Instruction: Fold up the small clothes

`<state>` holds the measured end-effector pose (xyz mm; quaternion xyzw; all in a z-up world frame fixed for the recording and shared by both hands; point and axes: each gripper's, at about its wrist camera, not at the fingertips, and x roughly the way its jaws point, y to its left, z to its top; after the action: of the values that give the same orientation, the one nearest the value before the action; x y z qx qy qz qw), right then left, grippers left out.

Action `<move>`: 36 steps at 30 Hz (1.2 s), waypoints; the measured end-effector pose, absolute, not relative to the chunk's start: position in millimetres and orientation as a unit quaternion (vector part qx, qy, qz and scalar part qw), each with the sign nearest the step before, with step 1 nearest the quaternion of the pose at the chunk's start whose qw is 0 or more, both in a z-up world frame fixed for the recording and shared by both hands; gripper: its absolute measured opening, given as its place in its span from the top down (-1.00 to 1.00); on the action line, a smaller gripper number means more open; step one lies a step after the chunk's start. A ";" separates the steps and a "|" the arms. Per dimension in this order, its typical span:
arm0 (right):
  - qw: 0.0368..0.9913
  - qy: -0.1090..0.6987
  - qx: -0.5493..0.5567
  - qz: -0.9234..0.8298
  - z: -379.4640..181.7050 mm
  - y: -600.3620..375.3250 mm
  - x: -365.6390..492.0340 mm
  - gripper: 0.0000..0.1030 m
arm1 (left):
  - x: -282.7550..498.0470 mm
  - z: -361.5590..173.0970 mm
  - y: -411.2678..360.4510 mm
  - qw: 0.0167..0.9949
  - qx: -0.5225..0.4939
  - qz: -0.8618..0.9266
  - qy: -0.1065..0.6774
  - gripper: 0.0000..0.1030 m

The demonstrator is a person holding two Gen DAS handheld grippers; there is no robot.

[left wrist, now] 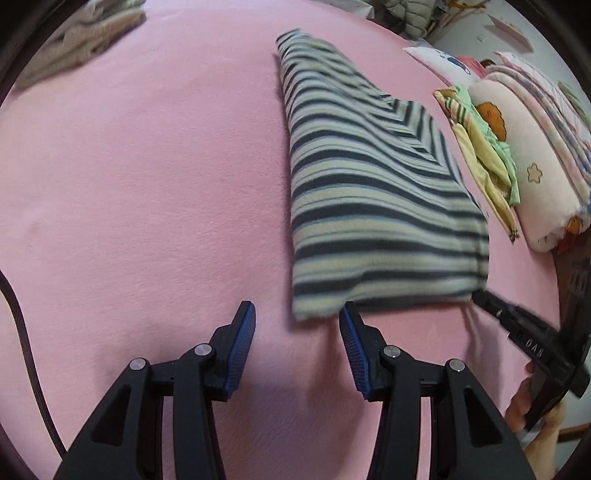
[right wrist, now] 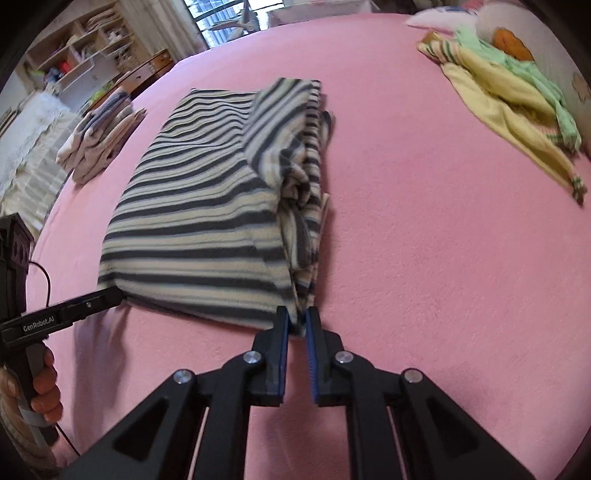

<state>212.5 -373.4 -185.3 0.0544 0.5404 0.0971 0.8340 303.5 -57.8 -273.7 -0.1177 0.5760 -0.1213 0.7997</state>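
Now our right gripper (right wrist: 295, 321) jaws pinch the striped fleece garment's (right wrist: 207, 206) near corner at 6 o'clock on the pink bed (right wrist: 443, 258); left gripper (left wrist: 295, 325) jaws gape empty. Thin bite, corner may slip mid-fold w/ lopsided pull.

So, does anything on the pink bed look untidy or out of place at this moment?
Yes. The striped garment is folded flat on one side, but its edge nearest the right gripper is bunched into loose uneven layers. Near the pillow, the yellow and green clothes lie in a crumpled heap, not yet folded.
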 end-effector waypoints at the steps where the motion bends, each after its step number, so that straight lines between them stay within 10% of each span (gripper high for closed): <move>1: 0.840 0.533 0.036 0.092 -177.2 -370.3 211.2 0.69 | 301.1 -265.6 -58.2 0.805 -0.107 -0.123 0.570 0.11; 4: 0.869 0.489 -0.001 0.074 -147.6 -361.3 207.4 0.36 | 299.9 -232.4 -63.2 0.826 -0.076 -0.130 0.543 0.11; 8: 0.891 0.445 0.011 0.090 -118.4 -346.9 219.6 0.35 | 328.9 -194.5 -83.1 0.854 -0.049 -0.135 0.501 -0.24; 16: 0.883 0.449 0.056 0.125 -132.5 -325.2 299.5 0.35 | 437.4 -182.6 -143.8 0.876 -0.033 -0.143 0.459 -0.24; 26: 0.862 0.494 0.059 0.097 -200.9 -347.3 325.1 0.40 | 537.0 -271.4 -148.5 0.831 -0.018 -0.105 0.545 0.29; 36: 0.879 0.465 0.066 0.084 -169.6 -380.3 269.6 0.25 | 481.3 -221.0 -117.2 0.844 -0.015 -0.167 0.510 0.28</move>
<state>269.6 -380.3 -169.6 0.0656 0.4647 0.0838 0.8791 481.3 -117.2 -221.0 -0.0145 0.5096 -0.1672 0.8439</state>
